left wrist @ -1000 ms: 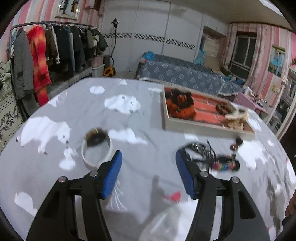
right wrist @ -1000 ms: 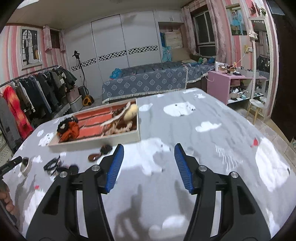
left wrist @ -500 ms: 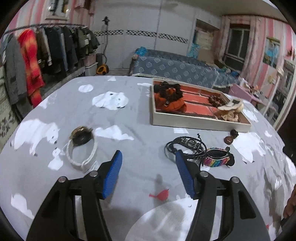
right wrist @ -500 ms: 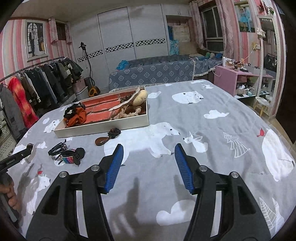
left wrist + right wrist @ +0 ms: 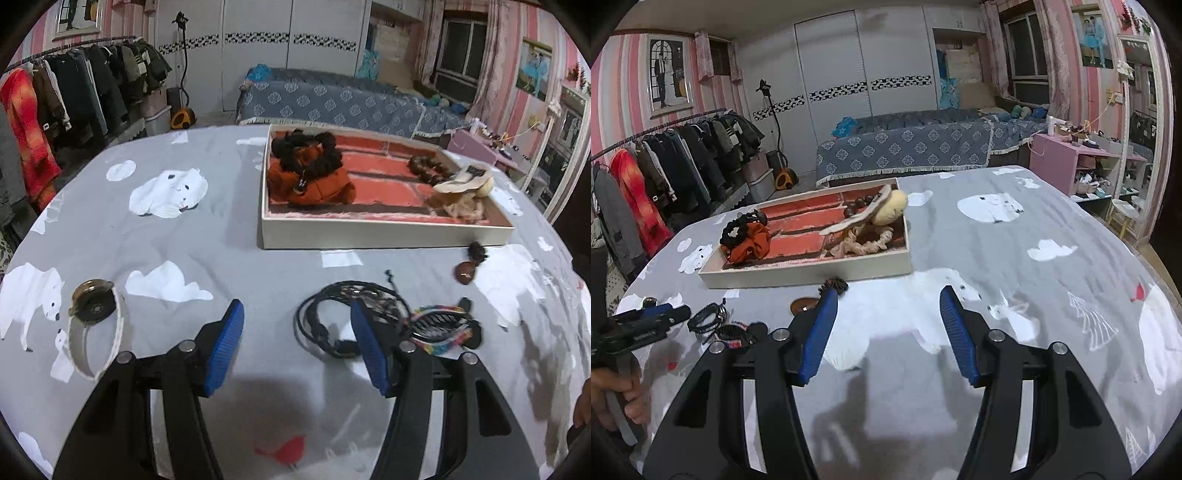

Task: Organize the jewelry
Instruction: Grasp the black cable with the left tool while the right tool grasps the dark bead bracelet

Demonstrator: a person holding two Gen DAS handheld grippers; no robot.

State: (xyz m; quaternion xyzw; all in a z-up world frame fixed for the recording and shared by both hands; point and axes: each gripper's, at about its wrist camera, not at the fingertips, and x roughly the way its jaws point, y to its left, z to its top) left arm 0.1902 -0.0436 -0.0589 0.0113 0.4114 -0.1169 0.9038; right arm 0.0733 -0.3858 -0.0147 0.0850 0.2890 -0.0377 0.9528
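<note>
With both claws held apart and empty, the left claw (image 5: 297,347) near the black cord bracelets (image 5: 332,317) lying just before the tray (image 5: 384,232), the tangled cords could be snagged and the rainbow bracelet (image 5: 439,328) dragged along.

Dim indoor light from overhead casts soft shadows forward (fisheye corners go black), with slight blur throughout.
</note>
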